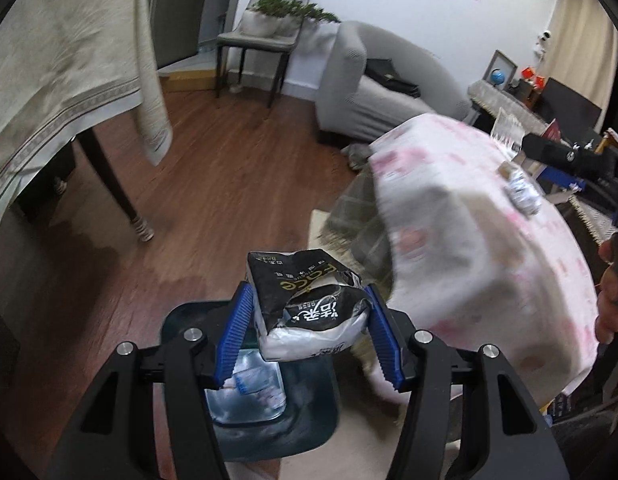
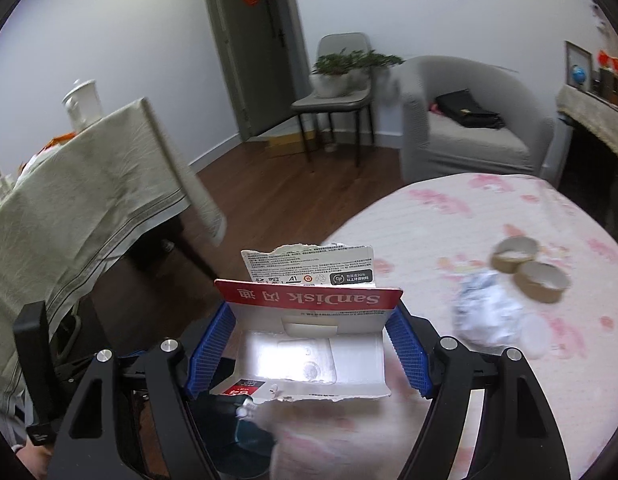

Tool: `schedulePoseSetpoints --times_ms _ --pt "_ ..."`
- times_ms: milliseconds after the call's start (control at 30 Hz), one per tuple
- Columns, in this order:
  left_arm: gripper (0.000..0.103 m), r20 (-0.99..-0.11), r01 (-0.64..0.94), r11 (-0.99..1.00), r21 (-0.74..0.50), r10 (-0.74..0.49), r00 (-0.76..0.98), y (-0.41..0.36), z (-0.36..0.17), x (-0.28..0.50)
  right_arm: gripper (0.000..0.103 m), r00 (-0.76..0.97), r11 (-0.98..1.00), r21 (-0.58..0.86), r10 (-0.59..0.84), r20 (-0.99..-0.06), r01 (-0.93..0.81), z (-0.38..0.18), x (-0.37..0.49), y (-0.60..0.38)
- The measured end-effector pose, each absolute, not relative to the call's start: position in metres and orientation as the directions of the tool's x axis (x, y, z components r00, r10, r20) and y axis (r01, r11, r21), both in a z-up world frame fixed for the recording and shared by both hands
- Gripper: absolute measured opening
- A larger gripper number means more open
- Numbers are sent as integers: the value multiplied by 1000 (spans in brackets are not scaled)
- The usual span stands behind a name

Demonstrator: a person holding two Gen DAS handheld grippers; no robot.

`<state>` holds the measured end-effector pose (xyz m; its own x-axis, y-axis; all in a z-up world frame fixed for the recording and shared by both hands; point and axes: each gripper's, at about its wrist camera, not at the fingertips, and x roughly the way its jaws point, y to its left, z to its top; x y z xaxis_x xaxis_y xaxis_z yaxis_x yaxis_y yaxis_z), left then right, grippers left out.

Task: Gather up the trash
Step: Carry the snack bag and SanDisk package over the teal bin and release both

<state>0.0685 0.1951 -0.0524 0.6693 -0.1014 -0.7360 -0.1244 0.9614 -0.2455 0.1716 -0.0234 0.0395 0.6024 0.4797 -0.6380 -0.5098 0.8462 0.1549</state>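
My left gripper (image 1: 309, 332) is shut on a crumpled black and white plastic wrapper (image 1: 309, 304) and holds it above a dark green trash bin (image 1: 309, 412) with clear plastic trash inside. My right gripper (image 2: 309, 344) is shut on a torn red and white SanDisk card package (image 2: 309, 336), held at the left edge of the pink-patterned table (image 2: 489, 216). On that table lie a crumpled white paper ball (image 2: 489, 316) and two brown tape rolls (image 2: 529, 264). The bin shows dimly below the package (image 2: 245, 436).
A table with a beige cloth (image 1: 69, 64) stands at the left over wood floor (image 1: 229, 160). A grey armchair (image 2: 469, 120) with a black bag and a chair with plants (image 2: 341, 76) stand at the back. A person's hand (image 1: 613, 292) is at the right edge.
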Motion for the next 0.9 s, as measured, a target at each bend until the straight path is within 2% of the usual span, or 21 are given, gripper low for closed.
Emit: schedulePoseSetpoints --times_ms 400,500,633,900 --pt "59 -841 -150 961 -233 -122 528 228 -107 55 76 514 793 138 506 -693 -594 15 159 44" --pt "63 -867 -135 965 -224 -134 480 227 -118 53 76 495 784 137 506 -706 -606 8 158 57" --pt "74 -878 -120 967 -224 -147 455 227 -121 50 76 472 770 133 507 -721 -624 -1 157 74" --pt "74 -850 -129 969 -212 -117 514 242 -102 34 76 417 742 104 481 -771 -662 -26 149 104"
